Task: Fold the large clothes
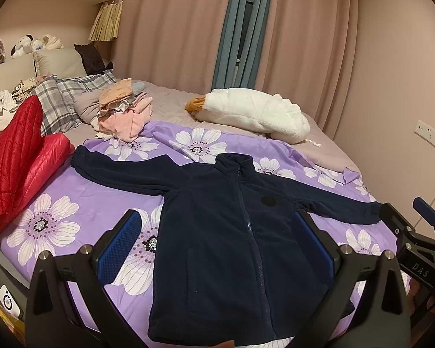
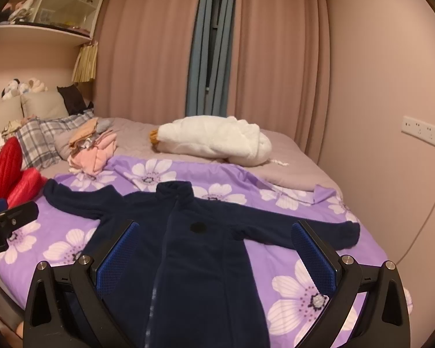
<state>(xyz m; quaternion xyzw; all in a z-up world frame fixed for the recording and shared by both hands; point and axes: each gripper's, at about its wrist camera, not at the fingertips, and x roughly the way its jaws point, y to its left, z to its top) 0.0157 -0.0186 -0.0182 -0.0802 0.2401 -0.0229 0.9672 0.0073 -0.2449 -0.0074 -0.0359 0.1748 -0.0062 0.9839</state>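
1. Purple floral sheet (image 1: 81,200) spread over the near half of the bed.
2. Red quilted jacket (image 1: 11,159) bunched at the left edge.
3. Heap of pink and peach clothes (image 1: 124,113) beyond the sheet.
4. White plush goose (image 1: 255,113) lying near pink curtains (image 1: 171,29).
5. Plaid pillow (image 1: 63,98) by the headboard; stuffed toys (image 1: 29,43) above.
6. Wall sockets (image 2: 423,133) on the right.

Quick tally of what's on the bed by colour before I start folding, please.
Navy: 1, fleece jacket laid flat, sleeves spread
Red: 1, quilted jacket
White: 1, plush goose
Pink and peach: 1, clothes pile
Purple: 1, floral sheet
Grey check: 1, plaid pillow
Total: 6
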